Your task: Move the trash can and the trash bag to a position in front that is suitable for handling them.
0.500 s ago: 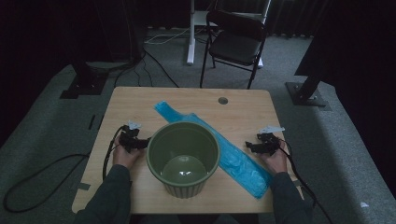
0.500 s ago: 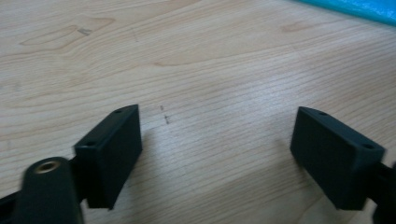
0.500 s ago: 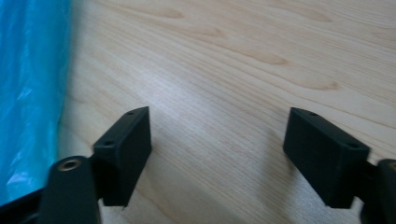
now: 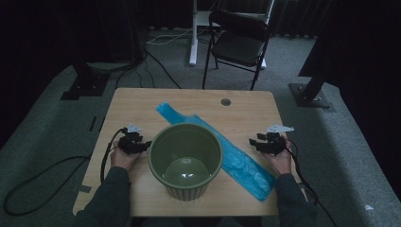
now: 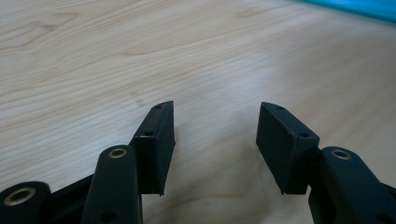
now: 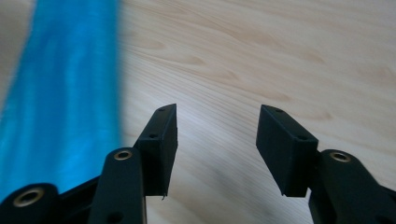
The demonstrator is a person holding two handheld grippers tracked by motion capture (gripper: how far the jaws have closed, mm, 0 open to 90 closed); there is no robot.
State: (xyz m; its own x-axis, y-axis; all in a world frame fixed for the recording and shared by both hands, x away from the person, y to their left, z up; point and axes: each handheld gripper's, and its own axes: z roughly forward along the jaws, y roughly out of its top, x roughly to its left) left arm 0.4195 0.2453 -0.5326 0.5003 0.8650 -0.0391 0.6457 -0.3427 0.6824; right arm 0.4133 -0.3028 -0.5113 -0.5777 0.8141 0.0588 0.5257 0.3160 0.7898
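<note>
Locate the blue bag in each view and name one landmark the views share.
High view: the blue bag lies diagonally across the table, passing behind the green pot.
Left gripper view: a thin blue edge at the top right corner.
Right gripper view: a broad blurred band down the left side.
Shared landmark: the pale wood tabletop.

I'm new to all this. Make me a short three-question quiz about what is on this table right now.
1. True or false: the blue bag lies partly under the green pot.
2. Which gripper is nearer the bag: left or right?
3. How do the jaws of both grippers stand, and is anything between them?

Key
1. True: the bag runs slantwise across the table, and the pot covers its middle part.
2. Right: the bag shows just beside its jaws in the right gripper view.
3. Open, with nothing between them but bare wood.
</note>
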